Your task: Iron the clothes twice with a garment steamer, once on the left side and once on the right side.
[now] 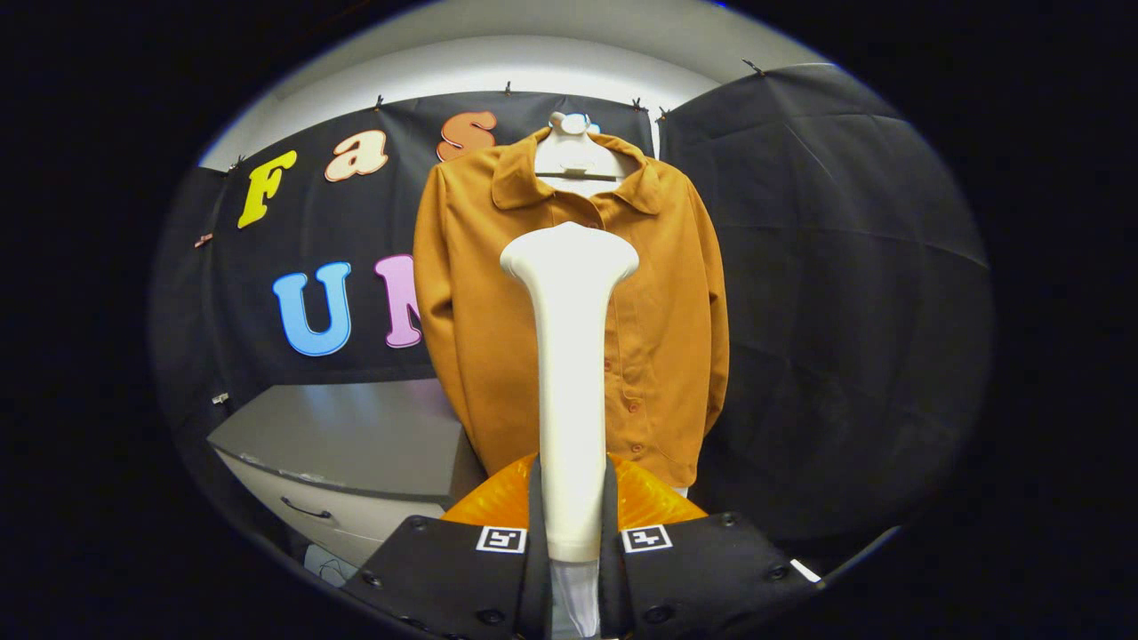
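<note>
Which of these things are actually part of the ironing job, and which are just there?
Part of the job:
- white plastic garment steamer, clamped in the gripper
- mustard-brown buttoned shirt on a white hanger

Just there:
- grey drawer cabinet

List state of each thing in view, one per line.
gripper: shut on the steamer's handle
garment steamer: held upright between the fingers, head in front of the shirt's chest
shirt: hanging on the hanger, buttoned, collar open
hanger: inside the collar
cabinet drawer: closed
</note>
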A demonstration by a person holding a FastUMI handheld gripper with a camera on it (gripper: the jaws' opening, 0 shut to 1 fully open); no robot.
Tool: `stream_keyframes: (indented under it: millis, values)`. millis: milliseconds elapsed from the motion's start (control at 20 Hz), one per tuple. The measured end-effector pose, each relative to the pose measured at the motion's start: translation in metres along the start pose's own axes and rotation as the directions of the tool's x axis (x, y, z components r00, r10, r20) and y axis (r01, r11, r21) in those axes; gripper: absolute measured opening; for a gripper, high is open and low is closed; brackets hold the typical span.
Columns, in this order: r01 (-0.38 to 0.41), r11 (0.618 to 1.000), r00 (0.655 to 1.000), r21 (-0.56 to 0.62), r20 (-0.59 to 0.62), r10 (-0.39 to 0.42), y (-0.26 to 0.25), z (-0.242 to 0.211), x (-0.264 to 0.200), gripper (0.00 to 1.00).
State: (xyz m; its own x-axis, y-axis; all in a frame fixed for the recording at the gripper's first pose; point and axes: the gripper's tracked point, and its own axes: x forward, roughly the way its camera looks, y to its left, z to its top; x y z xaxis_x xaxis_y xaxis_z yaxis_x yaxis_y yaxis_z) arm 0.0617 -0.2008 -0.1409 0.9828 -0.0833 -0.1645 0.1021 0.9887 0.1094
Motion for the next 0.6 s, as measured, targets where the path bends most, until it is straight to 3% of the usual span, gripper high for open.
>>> stream_keyframes:
  millis: [600]
  values:
    - [-0.123, 0.992, 0.966, -0.042, 0.224, 0.129, 0.112, 0.117, -0.050, 0.24]
